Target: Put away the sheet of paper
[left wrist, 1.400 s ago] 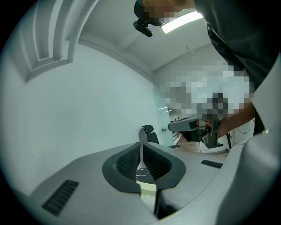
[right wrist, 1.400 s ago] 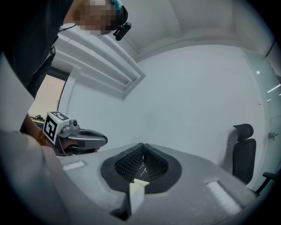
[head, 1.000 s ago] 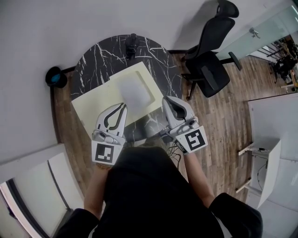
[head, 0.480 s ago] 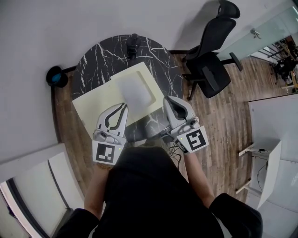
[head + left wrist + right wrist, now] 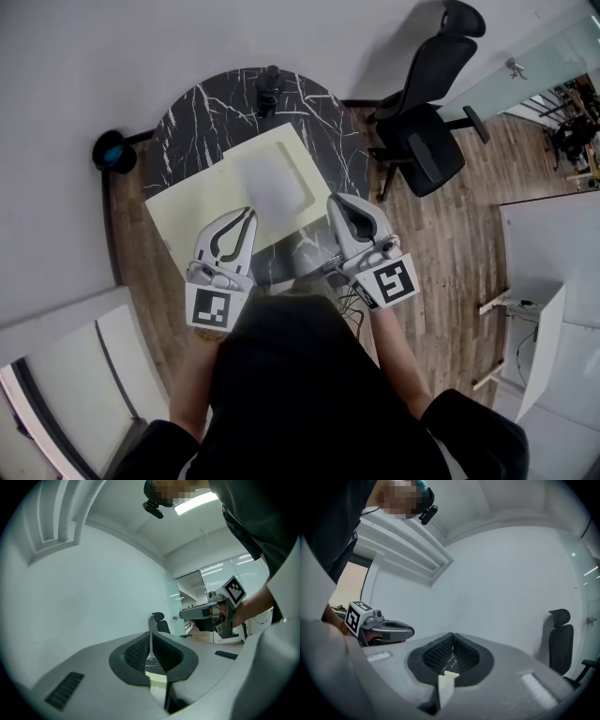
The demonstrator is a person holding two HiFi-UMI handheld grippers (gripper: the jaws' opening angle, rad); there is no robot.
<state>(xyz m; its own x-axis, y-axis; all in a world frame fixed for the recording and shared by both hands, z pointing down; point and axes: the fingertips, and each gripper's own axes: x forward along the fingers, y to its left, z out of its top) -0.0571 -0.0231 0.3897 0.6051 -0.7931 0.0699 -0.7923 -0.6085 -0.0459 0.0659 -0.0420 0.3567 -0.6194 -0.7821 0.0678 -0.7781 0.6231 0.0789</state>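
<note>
A white sheet of paper (image 5: 272, 187) lies flat on a pale yellow mat (image 5: 202, 202) on the round black marble table (image 5: 202, 117). My left gripper (image 5: 249, 214) hovers over the mat's near edge, just left of the sheet's near corner, jaws shut and empty. My right gripper (image 5: 335, 201) is held over the table's near right rim, right of the sheet, also shut and empty. In the left gripper view the tips (image 5: 151, 634) meet, and the right gripper (image 5: 206, 613) shows beside them. The right gripper view shows its tips (image 5: 451, 635) together, with the left gripper (image 5: 389, 631) at the left.
A small dark object (image 5: 269, 89) stands at the table's far edge. A black office chair (image 5: 427, 122) stands on the wooden floor to the right. A dark round bin (image 5: 112, 153) sits by the wall at the left. White furniture (image 5: 553, 281) fills the right side.
</note>
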